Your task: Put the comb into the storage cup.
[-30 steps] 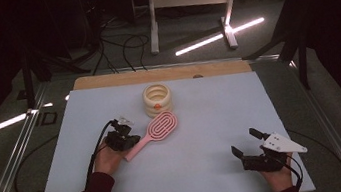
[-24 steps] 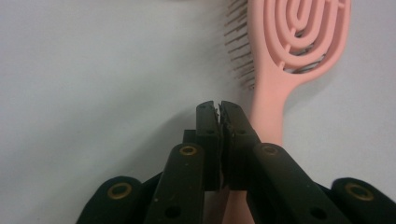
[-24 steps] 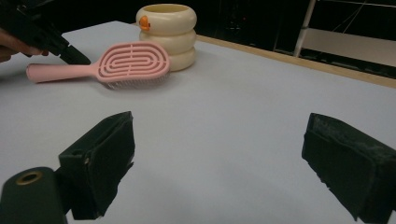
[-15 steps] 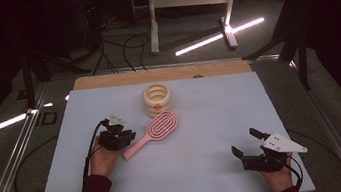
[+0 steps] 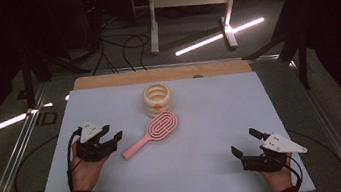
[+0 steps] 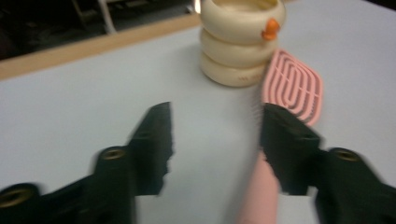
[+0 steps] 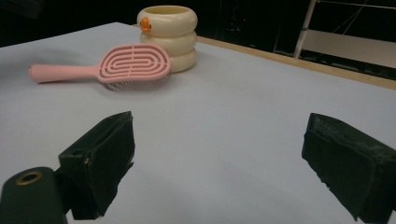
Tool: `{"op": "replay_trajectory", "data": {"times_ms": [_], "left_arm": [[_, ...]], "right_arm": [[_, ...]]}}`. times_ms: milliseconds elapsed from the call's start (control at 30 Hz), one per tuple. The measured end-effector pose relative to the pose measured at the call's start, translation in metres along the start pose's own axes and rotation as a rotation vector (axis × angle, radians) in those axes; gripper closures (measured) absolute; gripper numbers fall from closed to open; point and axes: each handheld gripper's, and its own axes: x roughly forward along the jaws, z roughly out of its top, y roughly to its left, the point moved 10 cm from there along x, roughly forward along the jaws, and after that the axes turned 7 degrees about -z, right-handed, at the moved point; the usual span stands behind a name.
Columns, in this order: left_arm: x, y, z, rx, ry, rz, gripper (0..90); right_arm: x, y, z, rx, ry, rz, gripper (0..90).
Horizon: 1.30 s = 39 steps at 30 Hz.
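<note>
A pink hairbrush (image 5: 158, 127) lies on the pale mat (image 5: 210, 176), its head beside a cream stacked-ring cup (image 5: 157, 99) with an orange dot. My left gripper (image 5: 112, 134) hovers just left of the brush handle. Its jaws have just been opening and press on nothing. In the left gripper view the gripper (image 6: 215, 116) stands apart, the handle of the brush (image 6: 294, 86) lying below by the right-hand jaw, the cup (image 6: 240, 42) beyond. My right gripper (image 5: 244, 142) rests open at the front right, facing the brush (image 7: 133, 63) and cup (image 7: 168, 37), with nothing in my right gripper (image 7: 217, 135).
A wooden strip (image 5: 165, 74) borders the mat's far edge. Beyond it stand a metal stand's legs (image 5: 153, 22) and cables on a dark floor. Metal rails run along both sides of the table.
The left gripper let go of the brush handle, opened, and drew back to the left and upward. The brush stayed on the mat. The right gripper kept still.
</note>
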Motion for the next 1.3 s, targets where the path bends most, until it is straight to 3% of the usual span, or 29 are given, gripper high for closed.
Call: {"op": "replay_trajectory", "data": {"times_ms": [200,367,567,733,967,1300], "left_arm": [[-0.030,0.002,-0.007,0.024,-0.071,0.032,20.0],[-0.048,0.003,-0.013,0.020,-0.123,0.041,13.6],[-0.063,0.003,-0.021,0.032,-0.125,0.040,2.0],[-0.067,0.003,-0.021,0.031,-0.136,0.031,0.0],[-0.059,-0.003,-0.027,0.061,-0.086,0.012,0.0],[-0.056,-0.011,-0.023,0.063,-0.066,-0.009,0.6]], "right_arm": [[0.000,0.001,0.001,-0.001,-0.006,0.002,9.4],[-0.001,0.005,0.004,-0.004,-0.014,0.010,9.4],[-0.002,0.009,0.007,-0.015,-0.025,0.020,9.4],[-0.003,0.009,0.008,-0.018,-0.033,0.024,9.3],[-0.004,0.008,0.007,-0.021,-0.032,0.021,9.4],[-0.003,0.009,0.006,-0.020,-0.030,0.024,9.4]]}}
